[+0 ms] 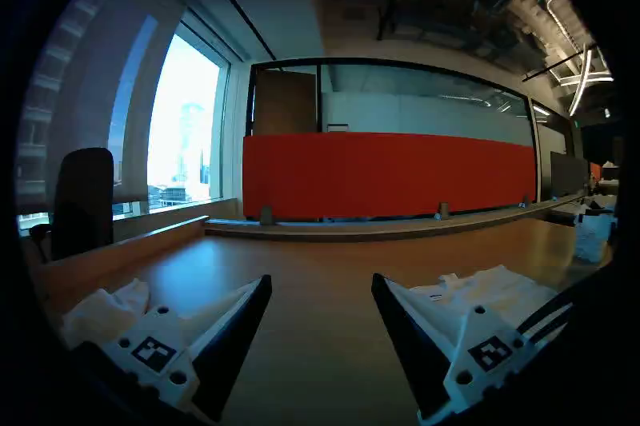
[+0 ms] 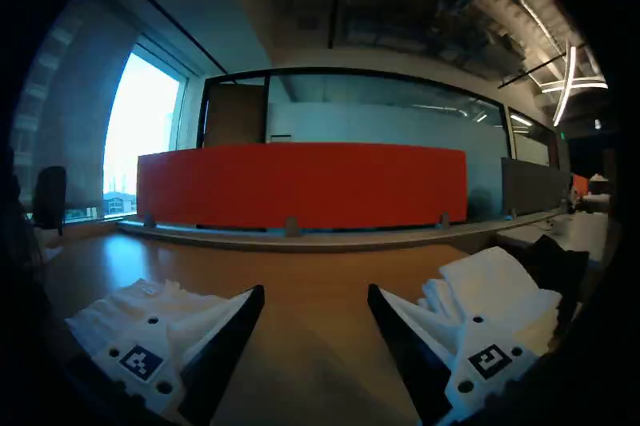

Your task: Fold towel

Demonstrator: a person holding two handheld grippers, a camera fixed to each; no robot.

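Open and empty over a rumpled towel (image 2: 152,302), fold not yet begun.

Hovers low above the wooden table (image 1: 336,258) with left gripper (image 1: 321,277) and right gripper (image 2: 315,288) both spread wide, gripping nothing. Finds the white towel lying loose and creased between them, near. Judged partly done overall, going by a folded stack (image 2: 488,282) neat at right and another crumpled heap (image 1: 100,314) out at left.

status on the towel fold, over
Both open: left tool, right tool. Crumpled towel on table, ungripped. Folded stack by right tool.
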